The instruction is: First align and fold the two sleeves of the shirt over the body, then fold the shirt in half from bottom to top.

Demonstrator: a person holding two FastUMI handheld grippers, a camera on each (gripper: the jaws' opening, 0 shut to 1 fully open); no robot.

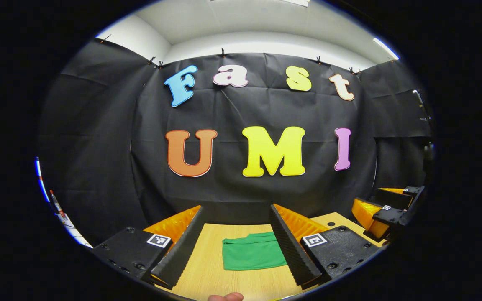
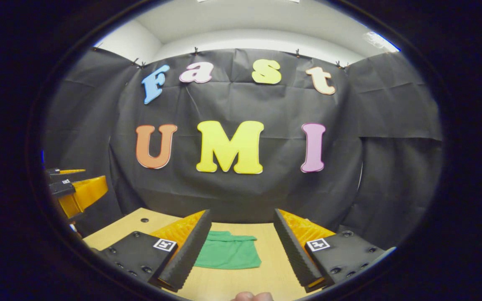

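Note:
A green shirt (image 1: 252, 252) lies folded into a small rectangle on the wooden table (image 1: 207, 267). In the left gripper view it sits ahead of my left gripper (image 1: 237, 217), partly behind the right finger. My left gripper stands open above the table with nothing between its fingers. In the right gripper view the same shirt (image 2: 229, 251) lies ahead of my right gripper (image 2: 243, 215), nearer its left finger. This gripper is also open and holds nothing. My right gripper (image 1: 385, 211) shows at the far right of the left gripper view, and my left gripper (image 2: 73, 188) at the far left of the right gripper view.
The black cloth wall closes the booth right behind the table's far edge (image 1: 232, 224). A fingertip (image 1: 225, 297) shows at the bottom of the left gripper view, and another fingertip (image 2: 251, 296) at the bottom of the right gripper view. Small holes (image 2: 144, 220) mark the tabletop.

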